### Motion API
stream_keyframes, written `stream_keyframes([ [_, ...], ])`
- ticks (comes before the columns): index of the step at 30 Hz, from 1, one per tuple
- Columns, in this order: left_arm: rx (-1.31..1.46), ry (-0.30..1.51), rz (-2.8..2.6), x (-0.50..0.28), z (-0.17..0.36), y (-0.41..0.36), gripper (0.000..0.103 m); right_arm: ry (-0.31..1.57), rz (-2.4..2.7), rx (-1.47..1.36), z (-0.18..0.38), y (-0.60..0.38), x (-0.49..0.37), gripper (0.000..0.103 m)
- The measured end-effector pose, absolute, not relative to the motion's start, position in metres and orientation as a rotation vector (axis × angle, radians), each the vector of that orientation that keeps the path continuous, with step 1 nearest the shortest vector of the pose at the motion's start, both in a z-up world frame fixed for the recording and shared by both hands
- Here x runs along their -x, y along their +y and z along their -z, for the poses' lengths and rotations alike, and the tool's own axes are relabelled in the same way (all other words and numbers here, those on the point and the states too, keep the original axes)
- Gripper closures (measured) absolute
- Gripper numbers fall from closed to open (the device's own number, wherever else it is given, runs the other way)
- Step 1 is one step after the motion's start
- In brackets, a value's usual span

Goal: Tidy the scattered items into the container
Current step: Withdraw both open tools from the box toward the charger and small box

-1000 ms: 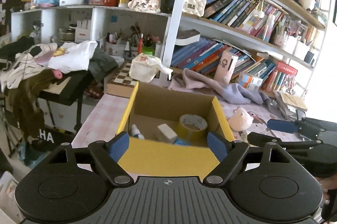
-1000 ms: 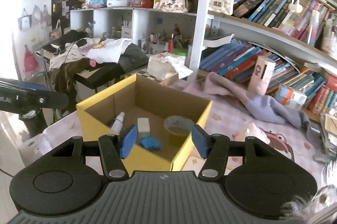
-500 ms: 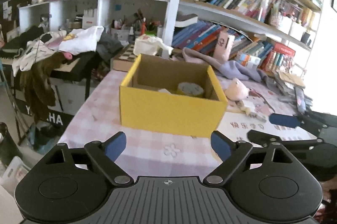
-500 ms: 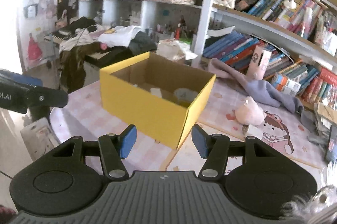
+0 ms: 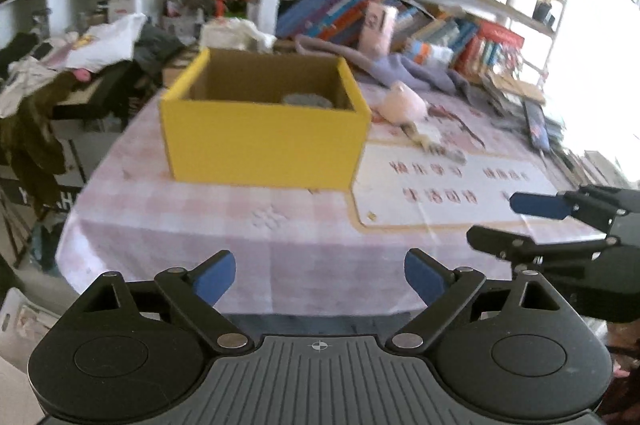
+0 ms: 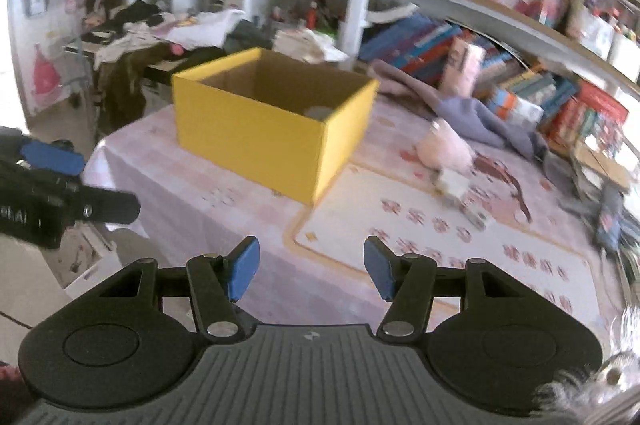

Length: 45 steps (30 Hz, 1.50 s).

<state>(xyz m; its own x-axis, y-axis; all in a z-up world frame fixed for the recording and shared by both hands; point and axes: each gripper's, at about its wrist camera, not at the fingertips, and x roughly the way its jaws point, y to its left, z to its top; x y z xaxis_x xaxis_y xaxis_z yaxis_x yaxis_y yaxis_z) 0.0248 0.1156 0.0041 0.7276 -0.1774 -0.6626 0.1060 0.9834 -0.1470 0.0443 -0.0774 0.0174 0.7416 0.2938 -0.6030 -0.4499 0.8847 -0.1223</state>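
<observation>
Open yellow cardboard box [image 5: 264, 141] near far-left corner of table w/ pink checked cloth [image 5: 200, 225]; a grey tape roll [image 5: 307, 100] peeks out inside. Looks mostly done. Maybe left: soft pink plush toy [image 6: 444, 149] and small white-grey bits [image 6: 460, 193] beside box, toward right edge. Smooth flat box walls, squishy round toy. Left gripper [image 5: 318, 277] w/ jaws just opened wide, nothing between. Right gripper [image 6: 308, 271] part open, holding nothing.

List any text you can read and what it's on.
"AI", end of a cut-off word: left gripper body; its jaws, empty, have just been opening.
Red characters on the table mat: blurred.
White letters on the black panel at left: blurred.
Book spines: too small.
</observation>
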Motion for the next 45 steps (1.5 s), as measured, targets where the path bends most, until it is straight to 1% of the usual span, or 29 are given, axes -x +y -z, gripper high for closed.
stream_keyframes([
  [12,0.049,0.77,0.293,-0.043,0.003,0.069,0.009,0.669,-0.29,0.25,-0.01,-0.114,-0.046,0.046],
  [25,-0.007,0.77,0.405,-0.075,0.007,0.024,0.009,0.686,-0.199,0.236,-0.007,-0.151,-0.07,0.044],
  [35,-0.041,0.775,0.436,-0.112,0.011,-0.011,0.009,0.703,-0.18,0.215,0.0,-0.18,-0.108,0.044],
  [45,-0.04,0.803,0.403,-0.17,0.015,-0.058,0.009,0.721,-0.214,0.209,0.001,-0.226,-0.173,0.045],
])
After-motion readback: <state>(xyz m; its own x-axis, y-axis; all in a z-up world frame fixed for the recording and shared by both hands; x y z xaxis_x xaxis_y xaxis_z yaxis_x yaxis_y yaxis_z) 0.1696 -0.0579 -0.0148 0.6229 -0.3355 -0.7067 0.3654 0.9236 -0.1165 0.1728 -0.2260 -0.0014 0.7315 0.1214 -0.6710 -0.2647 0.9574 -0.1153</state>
